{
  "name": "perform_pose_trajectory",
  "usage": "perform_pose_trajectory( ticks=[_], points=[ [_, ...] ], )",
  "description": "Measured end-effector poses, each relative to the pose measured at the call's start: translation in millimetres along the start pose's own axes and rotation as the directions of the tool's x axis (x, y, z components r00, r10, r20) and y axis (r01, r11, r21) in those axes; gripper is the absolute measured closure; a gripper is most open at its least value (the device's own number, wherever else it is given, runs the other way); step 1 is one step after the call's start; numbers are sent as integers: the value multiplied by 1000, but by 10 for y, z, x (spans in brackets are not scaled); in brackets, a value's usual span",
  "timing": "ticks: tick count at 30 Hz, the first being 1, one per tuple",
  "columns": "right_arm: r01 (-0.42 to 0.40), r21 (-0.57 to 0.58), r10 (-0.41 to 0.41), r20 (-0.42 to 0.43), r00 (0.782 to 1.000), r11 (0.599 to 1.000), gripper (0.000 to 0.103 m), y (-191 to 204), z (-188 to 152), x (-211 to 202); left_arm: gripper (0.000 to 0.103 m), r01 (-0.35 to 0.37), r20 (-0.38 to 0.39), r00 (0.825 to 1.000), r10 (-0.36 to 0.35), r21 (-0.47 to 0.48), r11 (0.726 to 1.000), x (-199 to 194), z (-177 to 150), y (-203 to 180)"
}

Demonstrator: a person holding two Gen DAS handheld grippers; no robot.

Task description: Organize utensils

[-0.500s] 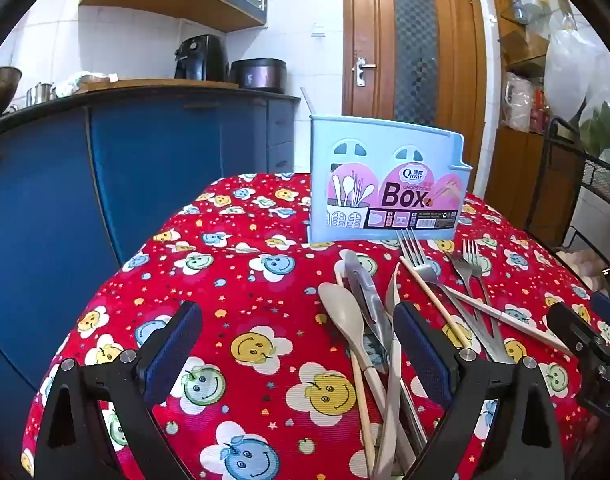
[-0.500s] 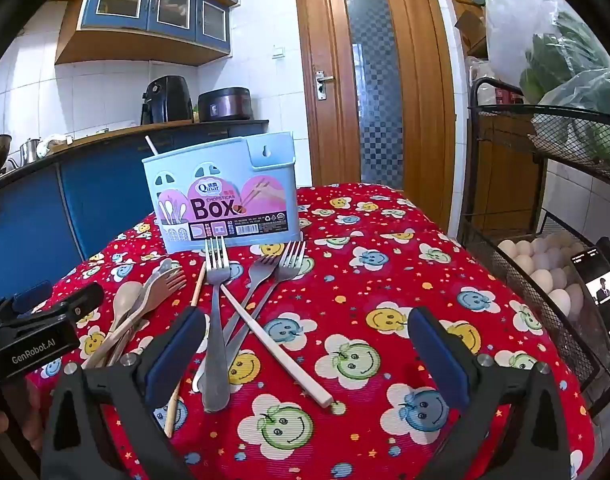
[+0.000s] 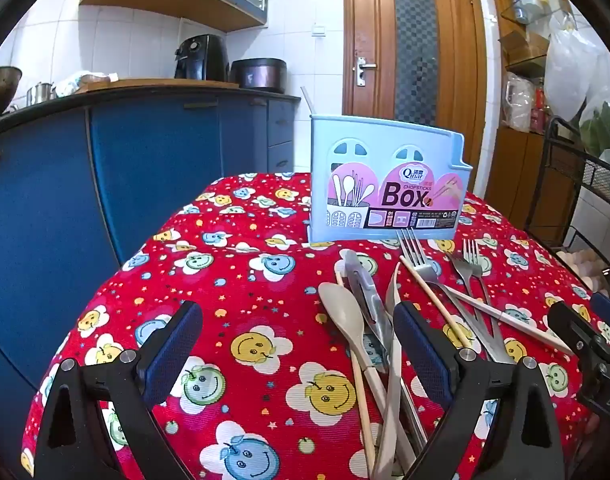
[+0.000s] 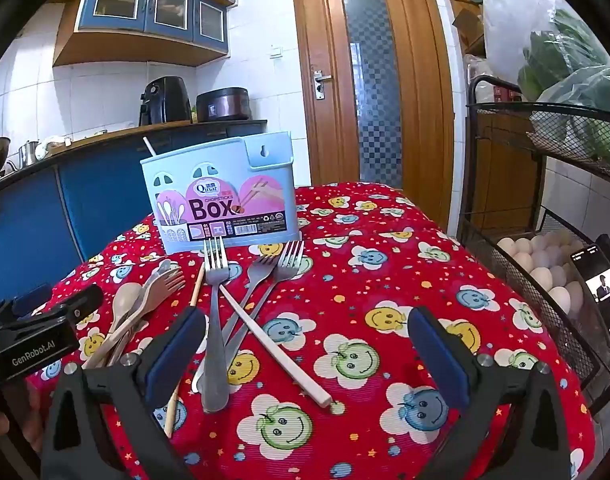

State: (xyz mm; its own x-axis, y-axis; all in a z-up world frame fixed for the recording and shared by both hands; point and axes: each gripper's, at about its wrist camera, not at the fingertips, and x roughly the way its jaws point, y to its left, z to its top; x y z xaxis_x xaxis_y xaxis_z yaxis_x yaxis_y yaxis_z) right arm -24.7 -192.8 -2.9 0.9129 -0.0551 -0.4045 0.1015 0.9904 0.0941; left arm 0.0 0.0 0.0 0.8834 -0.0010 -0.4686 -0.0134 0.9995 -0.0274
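Note:
A pale blue chopsticks box [image 3: 387,178] [image 4: 221,196] stands upright at the far side of the table, a single stick poking out of its left end. In front of it lies a loose pile: steel forks [image 4: 216,280] [image 3: 419,258], a beige spoon [image 3: 343,312] [image 4: 125,300], a beige fork [image 4: 167,280], chopsticks [image 4: 273,336] [image 3: 433,300] and a packaged utensil [image 3: 367,292]. My left gripper [image 3: 299,350] hovers open, low over the cloth just left of the pile. My right gripper [image 4: 307,350] is open too, above the crossed chopstick and fork handles. Neither holds anything.
A red smiley-face cloth [image 3: 225,280] [image 4: 405,280] covers the table. Blue kitchen cabinets [image 3: 145,168] stand to the left. A black wire rack [image 4: 545,264] with eggs and a phone is close at the right. A wooden door [image 4: 377,92] is behind.

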Motion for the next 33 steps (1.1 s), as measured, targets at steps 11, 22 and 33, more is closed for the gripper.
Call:
perform_pose_trajectory(
  ticks=[11, 22, 33],
  points=[
    [-1, 2, 1, -1, 1000, 1000, 0, -9, -1, 1, 7, 0, -1, 1000, 0, 0, 1000, 1, 0, 1],
    [-3, 6, 3, -2, 1000, 1000, 0, -15, -3, 1, 7, 0, -1, 1000, 0, -1, 1000, 0, 0, 0],
    [-3, 8, 3, -4, 1000, 1000, 0, -10, -4, 2, 7, 0, -1, 1000, 0, -1, 1000, 0, 0, 0]
  ],
)
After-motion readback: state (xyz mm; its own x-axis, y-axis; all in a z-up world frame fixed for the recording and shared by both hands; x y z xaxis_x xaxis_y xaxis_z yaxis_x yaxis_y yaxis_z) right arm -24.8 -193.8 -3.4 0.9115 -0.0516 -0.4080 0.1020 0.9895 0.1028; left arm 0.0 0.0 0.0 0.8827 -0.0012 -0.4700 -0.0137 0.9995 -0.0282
